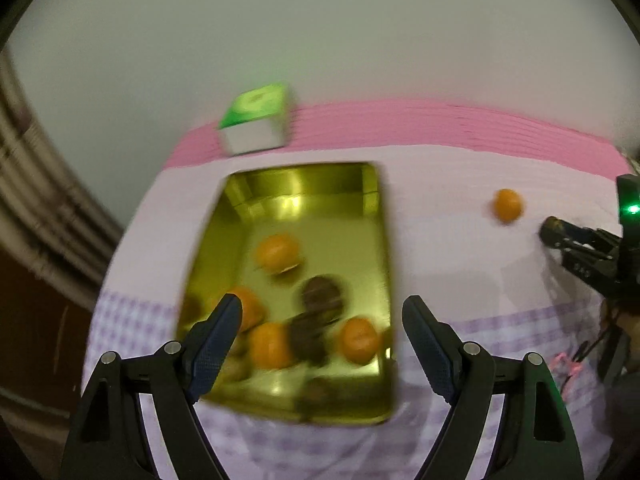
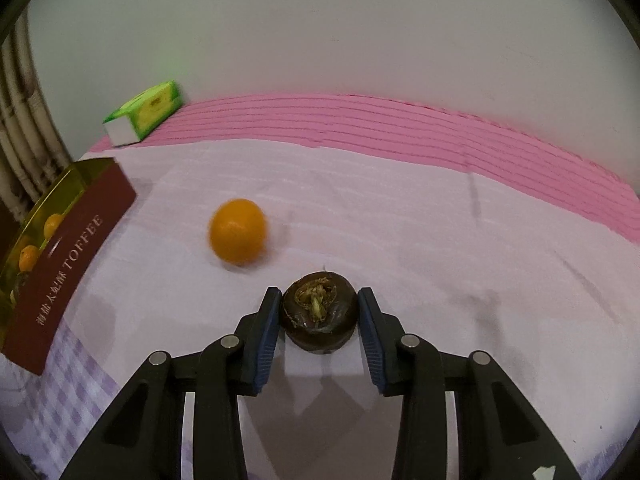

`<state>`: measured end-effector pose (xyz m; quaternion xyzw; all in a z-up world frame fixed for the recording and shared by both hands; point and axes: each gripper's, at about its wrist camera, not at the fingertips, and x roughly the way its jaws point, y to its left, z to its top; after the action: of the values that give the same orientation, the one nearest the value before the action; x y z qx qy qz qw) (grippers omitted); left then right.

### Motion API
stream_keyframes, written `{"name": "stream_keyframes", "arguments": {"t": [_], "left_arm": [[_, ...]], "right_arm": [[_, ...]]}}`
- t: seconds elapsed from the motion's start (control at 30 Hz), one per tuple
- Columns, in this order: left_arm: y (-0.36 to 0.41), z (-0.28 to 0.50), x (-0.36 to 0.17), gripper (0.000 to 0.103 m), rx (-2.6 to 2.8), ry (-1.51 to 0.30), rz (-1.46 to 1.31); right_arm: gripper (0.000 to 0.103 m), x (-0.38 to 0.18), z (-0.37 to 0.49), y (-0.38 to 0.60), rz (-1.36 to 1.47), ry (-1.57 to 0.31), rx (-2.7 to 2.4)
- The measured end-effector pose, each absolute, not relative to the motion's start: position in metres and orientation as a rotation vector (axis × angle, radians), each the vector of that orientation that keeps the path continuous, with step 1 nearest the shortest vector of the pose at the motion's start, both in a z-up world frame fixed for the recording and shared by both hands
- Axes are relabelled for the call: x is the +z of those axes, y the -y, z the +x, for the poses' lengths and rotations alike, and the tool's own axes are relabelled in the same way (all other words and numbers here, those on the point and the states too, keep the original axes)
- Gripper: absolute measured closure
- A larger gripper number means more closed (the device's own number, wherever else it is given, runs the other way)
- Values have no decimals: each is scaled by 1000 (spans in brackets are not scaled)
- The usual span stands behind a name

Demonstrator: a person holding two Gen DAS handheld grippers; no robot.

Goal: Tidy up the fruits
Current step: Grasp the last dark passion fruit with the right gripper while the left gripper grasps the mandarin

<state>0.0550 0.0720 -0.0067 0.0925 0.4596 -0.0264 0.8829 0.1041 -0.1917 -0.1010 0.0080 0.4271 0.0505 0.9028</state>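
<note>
Looks like somebody's home: a table under a lilac checked cloth (image 2: 400,240) with a pink border, pushed against a plain wall (image 2: 320,32), a toffee tin (image 2: 68,264) at left, pipes (image 2: 24,120) running up the left edge.

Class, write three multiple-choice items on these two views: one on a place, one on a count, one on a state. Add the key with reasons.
1. Where is the dark brown fruit nearest the right gripper?
A. between its fingers
B. inside the gold box
C. on the green carton

2. How many oranges lie loose on the cloth outside the gold box?
A. none
B. one
C. three

3. The left gripper is
A. shut on an orange
B. open and empty
C. shut on the box rim

Key: A, the fruit sits between the blue pads; B, a single orange lies there; B, its fingers stand wide apart.
</note>
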Motion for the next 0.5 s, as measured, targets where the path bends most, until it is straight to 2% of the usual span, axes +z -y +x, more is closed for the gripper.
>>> {"name": "stream_keyframes", "arguments": {"t": [0.5], "left_arm": [[71,122,-36,21,-278,-1038,127]], "right_arm": [[67,-101,70,294,48,-885,-87]]}}
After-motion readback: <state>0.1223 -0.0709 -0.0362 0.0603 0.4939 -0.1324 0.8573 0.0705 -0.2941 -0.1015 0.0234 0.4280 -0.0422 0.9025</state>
